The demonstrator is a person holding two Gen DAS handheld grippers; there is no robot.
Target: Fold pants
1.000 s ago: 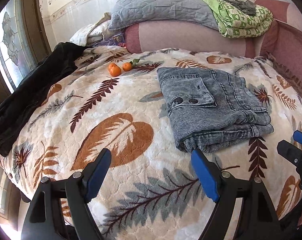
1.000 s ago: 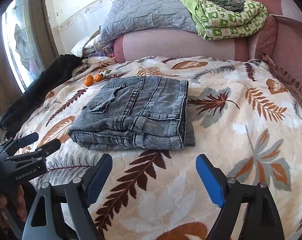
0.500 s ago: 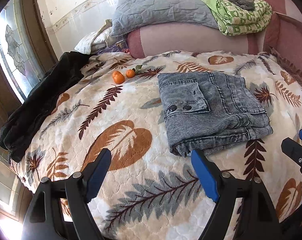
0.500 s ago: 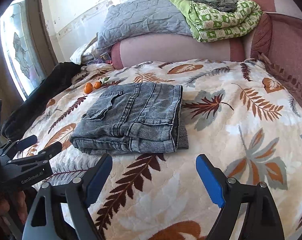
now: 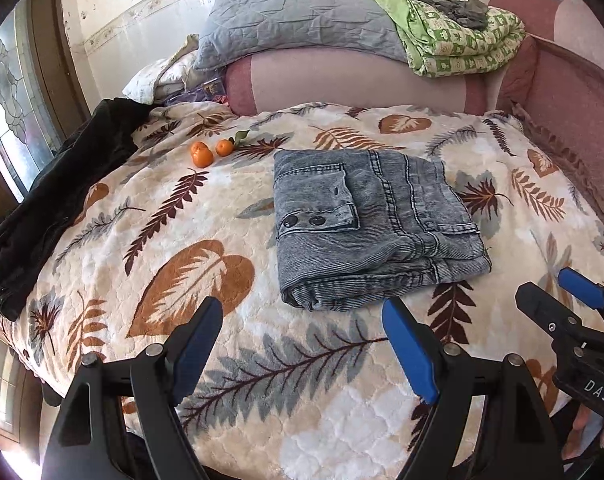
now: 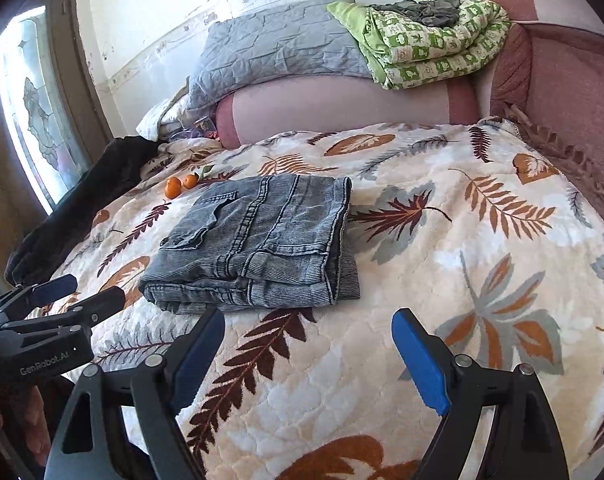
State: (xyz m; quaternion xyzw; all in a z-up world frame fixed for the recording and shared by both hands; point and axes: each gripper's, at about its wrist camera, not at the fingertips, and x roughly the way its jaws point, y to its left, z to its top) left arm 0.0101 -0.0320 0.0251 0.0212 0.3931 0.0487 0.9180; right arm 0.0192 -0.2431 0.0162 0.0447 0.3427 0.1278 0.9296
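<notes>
Grey denim pants [image 5: 374, 224] [image 6: 261, 244] lie folded into a compact rectangle on the leaf-patterned bed cover [image 5: 173, 240] [image 6: 442, 248], a buttoned pocket flap on top. My left gripper [image 5: 302, 344] hangs open just short of the near fold, with nothing between its blue pads. My right gripper [image 6: 308, 352] is also open and empty, set back from the pants' near right corner. Each gripper shows at the edge of the other's view: the right gripper [image 5: 558, 296] and the left gripper [image 6: 81, 292].
Two oranges [image 5: 207, 152] [image 6: 179, 185] sit beyond the pants at the far left. A black garment [image 5: 53, 196] [image 6: 81, 208] drapes over the bed's left edge. A grey quilt [image 5: 293, 24], a green blanket [image 6: 426, 40] and a pink headboard [image 5: 358, 84] stand behind.
Both grippers have drawn back from the pants, the left also rising a little, so the folded pants look smaller and farther off. Both stay open and empty.
</notes>
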